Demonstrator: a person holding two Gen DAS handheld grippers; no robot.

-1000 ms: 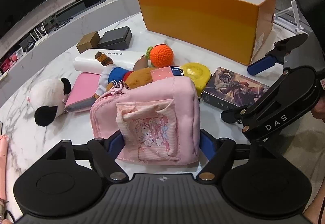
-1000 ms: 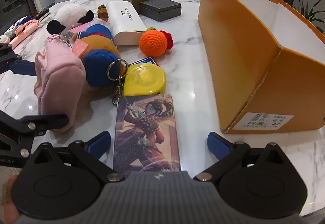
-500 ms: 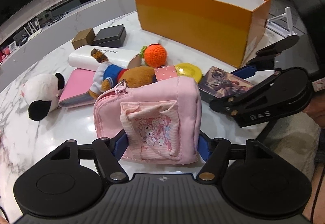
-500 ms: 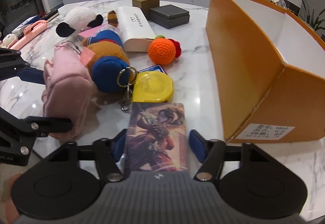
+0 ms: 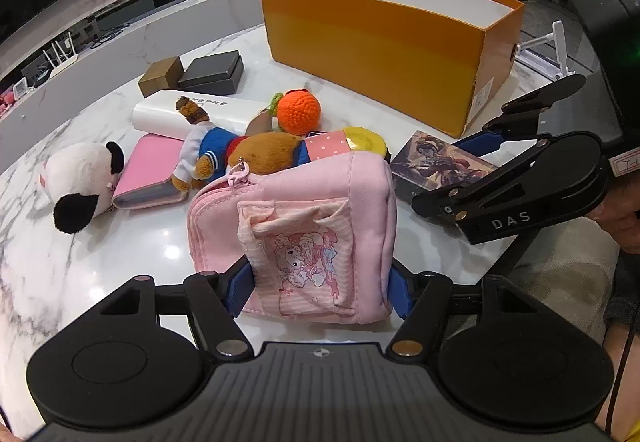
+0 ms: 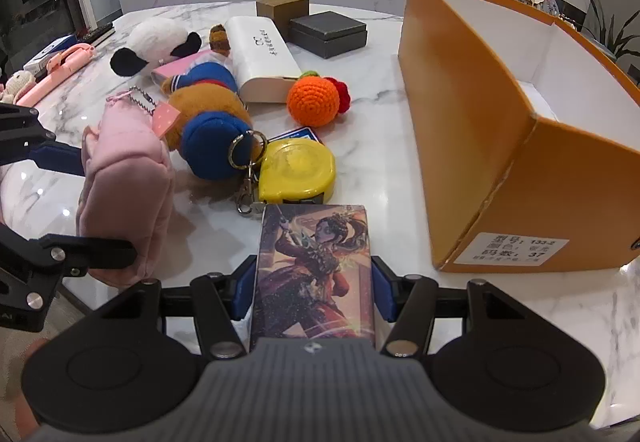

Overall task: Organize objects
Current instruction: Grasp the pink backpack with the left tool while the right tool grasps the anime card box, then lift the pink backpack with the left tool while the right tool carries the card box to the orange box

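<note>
1. While clamped from both sides by the left gripper (image 5: 318, 288), pink pouch (image 5: 304, 230) upright at the near edge of the marble table (image 5: 120, 262), blue pads pressed into its cloth sides.
2. Squeezed between the blue pads of the right gripper (image 6: 314, 288): illustrated card box (image 6: 316, 266), long sides touching both pads, far end pointing at the yellow tape measure (image 6: 298, 171).
3. Just behind the pouch, lying down: brown plush doll in blue (image 5: 240, 151), with a key ring and clip (image 6: 248, 169) reaching to the card box's far corner.
4. Beyond the doll: orange crochet ball (image 5: 299, 113), white case (image 5: 176, 115) and pink wallet (image 5: 148, 171), the wallet touching a black-and-white plush (image 5: 80, 181).
5. Farther back: brown small box (image 5: 160, 75) beside a dark grey box (image 5: 212, 71).
6. Off to the right, apart from the clutter: orange storage box (image 5: 380, 49), open-topped, white inside, label on its near end.
</note>
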